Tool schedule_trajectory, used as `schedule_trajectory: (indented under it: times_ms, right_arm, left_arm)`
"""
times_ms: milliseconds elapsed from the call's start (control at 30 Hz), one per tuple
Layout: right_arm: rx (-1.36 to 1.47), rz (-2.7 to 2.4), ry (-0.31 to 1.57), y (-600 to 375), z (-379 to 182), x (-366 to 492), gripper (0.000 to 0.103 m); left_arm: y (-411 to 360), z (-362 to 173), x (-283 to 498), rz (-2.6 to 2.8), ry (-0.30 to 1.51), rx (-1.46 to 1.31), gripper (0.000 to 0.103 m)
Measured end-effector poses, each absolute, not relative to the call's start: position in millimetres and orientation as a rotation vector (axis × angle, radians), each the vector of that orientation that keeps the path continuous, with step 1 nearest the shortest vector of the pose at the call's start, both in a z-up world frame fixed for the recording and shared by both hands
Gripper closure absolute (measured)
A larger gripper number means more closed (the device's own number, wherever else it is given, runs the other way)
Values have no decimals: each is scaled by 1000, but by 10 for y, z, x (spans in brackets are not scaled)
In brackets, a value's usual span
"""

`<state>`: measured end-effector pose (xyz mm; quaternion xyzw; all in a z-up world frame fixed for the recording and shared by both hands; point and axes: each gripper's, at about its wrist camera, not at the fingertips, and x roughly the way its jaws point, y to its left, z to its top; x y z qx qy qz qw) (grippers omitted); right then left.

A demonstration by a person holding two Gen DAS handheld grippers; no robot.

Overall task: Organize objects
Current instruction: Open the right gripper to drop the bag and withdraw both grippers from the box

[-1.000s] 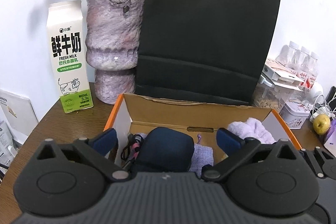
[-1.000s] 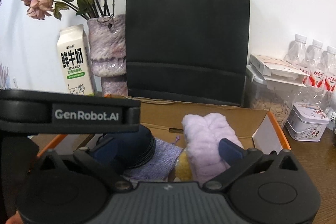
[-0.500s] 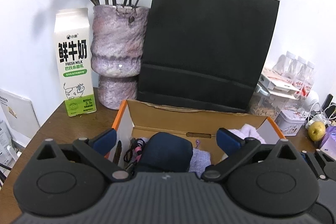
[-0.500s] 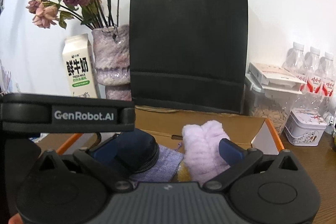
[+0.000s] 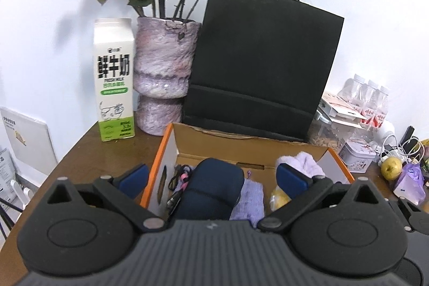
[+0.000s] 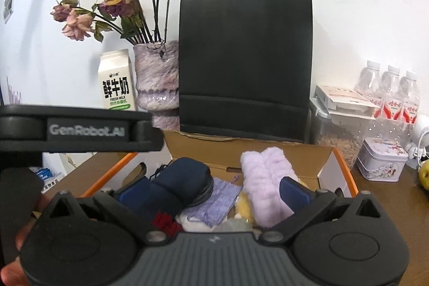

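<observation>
An open cardboard box with orange edges [image 5: 171,141] [image 6: 340,168] sits on the wooden table. It holds a dark navy pouch [image 5: 214,184] [image 6: 182,178], a lilac knitted cloth [image 5: 249,200] [image 6: 217,203], a fluffy lilac roll [image 5: 308,162] [image 6: 265,178], a yellow item [image 5: 278,199] and cords [image 5: 179,176]. My left gripper [image 5: 213,176] is open and empty, above the box's near side. My right gripper [image 6: 213,189] is open and empty over the box; the left gripper's body [image 6: 80,130] shows at its left.
A black paper bag [image 5: 262,66] stands behind the box. A purple vase with dried roses [image 5: 163,77] and a milk carton [image 5: 114,79] stand at the left. At the right are a food container [image 6: 340,130], water bottles [image 6: 391,95], a tin [image 6: 380,160] and an apple [image 5: 391,168].
Both grippers have risen and drawn back from the box, so more of the bag and flowers shows. Both stay open and empty. The box contents have not moved.
</observation>
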<state>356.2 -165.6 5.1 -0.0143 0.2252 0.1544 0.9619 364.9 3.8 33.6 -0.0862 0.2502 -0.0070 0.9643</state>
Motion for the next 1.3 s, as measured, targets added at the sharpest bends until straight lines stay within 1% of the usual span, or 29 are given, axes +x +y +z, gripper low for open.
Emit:
schedule_trajectory:
  times_ms: [267,733,1000,1300]
  right_arm:
    - [-26,296,464,-1715,40,3247,0]
    - [-33,268,509,-1907,-52,2691,0]
    - [-65,253,549,-2063,-193,2439,0]
    - [-103,246,621,-2192,-438,2338,0]
  left_arm:
    - [137,365,3292,4,501,-190,0]
    - [288,246,2692,0,546,-184,0]
    - [455,31,2474,14,606,-126,0]
    - [697,-362,2378,27,717,-84,0]
